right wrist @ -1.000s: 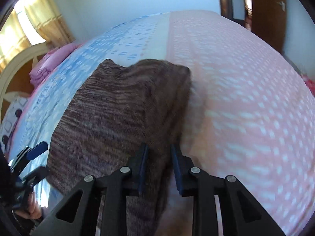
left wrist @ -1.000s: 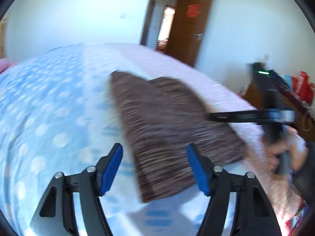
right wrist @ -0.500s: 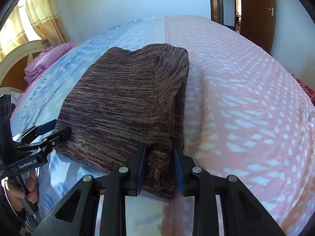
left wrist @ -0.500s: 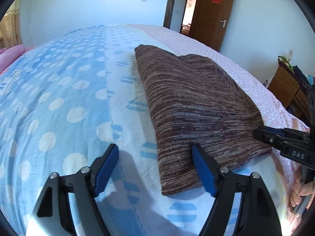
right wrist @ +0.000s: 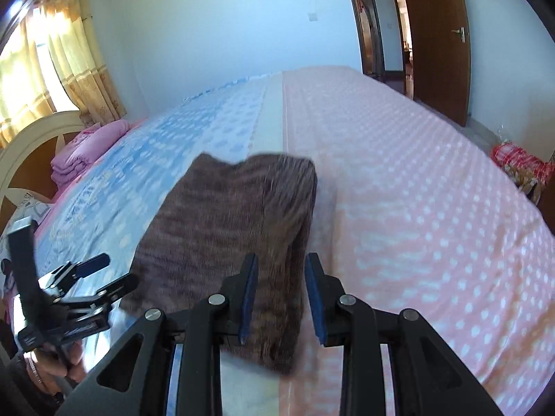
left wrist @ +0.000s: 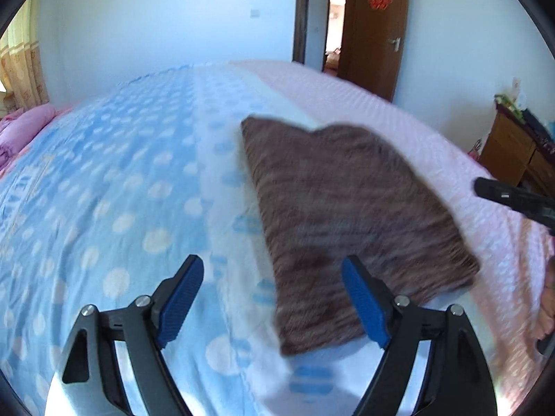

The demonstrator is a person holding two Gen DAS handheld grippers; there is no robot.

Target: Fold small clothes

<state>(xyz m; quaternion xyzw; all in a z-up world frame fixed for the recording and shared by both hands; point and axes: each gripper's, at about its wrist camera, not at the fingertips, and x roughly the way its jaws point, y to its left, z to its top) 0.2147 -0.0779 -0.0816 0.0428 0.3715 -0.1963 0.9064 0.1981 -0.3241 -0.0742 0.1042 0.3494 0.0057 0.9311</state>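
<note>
A folded brown knitted garment [left wrist: 350, 222] lies flat on the bed; it also shows in the right wrist view [right wrist: 229, 239]. My left gripper [left wrist: 274, 298] is open and empty, raised just short of the garment's near left corner. My right gripper [right wrist: 281, 298] is open and empty, above the garment's near right corner, which lies between and below its blue pads. Each gripper shows at the edge of the other's view.
The bed has a blue dotted cover [left wrist: 104, 190] on the left and a pink dotted one [right wrist: 416, 190] on the right. Folded pink bedding [right wrist: 86, 149] lies by the headboard. A wooden dresser [left wrist: 517, 152] stands right; a brown door [right wrist: 437, 34] is behind.
My right gripper has opened and let go of the garment's corner. Both grippers have pulled back and risen a little; the garment stays folded on the bed.
</note>
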